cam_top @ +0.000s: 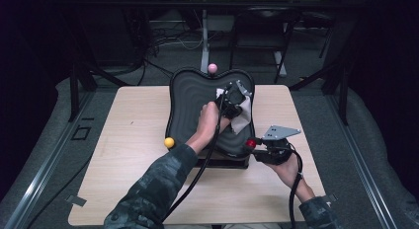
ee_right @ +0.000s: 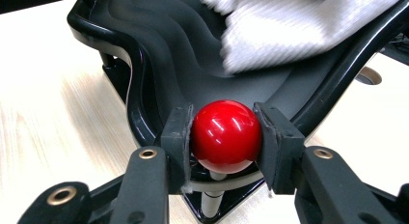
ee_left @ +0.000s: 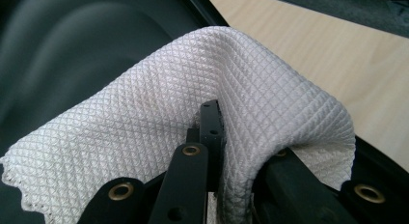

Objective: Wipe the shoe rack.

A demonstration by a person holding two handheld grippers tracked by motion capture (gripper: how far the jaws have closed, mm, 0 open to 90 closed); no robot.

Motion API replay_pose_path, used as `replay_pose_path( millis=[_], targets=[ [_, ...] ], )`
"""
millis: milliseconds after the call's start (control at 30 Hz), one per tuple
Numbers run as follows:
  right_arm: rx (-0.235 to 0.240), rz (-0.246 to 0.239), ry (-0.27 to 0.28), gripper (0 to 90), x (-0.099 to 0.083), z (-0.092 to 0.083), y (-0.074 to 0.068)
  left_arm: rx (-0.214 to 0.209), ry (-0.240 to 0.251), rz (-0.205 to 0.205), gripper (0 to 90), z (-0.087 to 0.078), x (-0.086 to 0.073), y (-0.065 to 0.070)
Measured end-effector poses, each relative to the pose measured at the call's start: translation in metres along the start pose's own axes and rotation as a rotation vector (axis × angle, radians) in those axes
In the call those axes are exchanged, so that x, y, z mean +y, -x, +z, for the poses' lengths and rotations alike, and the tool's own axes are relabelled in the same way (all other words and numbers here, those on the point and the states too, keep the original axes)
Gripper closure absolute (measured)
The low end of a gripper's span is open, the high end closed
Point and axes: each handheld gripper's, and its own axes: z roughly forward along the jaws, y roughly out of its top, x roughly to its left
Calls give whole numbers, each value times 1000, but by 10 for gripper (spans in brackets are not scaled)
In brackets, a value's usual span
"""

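The white cloth (ee_right: 294,28) above the red ball (ee_right: 225,135) is motion-blurred and cut off at the top edge. Cloth folds hide the left gripper (ee_left: 212,137) jaw tips.

Pink ball (cam_top: 212,67) at tray's far edge, yellow ball (cam_top: 169,142) at near-left; wood table (cam_top: 133,140).

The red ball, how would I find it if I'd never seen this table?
Find the wavy black tray on the wooden table. Three balls stand around its rim: pink ball at the far edge, yellow ball near left. The red ball is at the near right corner, pinched by the right gripper.
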Motion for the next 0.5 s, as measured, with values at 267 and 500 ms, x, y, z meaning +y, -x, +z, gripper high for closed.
replay_pose_path(
  millis=[267,500],
  targets=[
    [3,5,2,598,0,0,0,-31,4,4,863,-10,-27,17],
    [3,4,2,598,0,0,-1,-52,3,2,863,-17,-45,26]
  ],
)
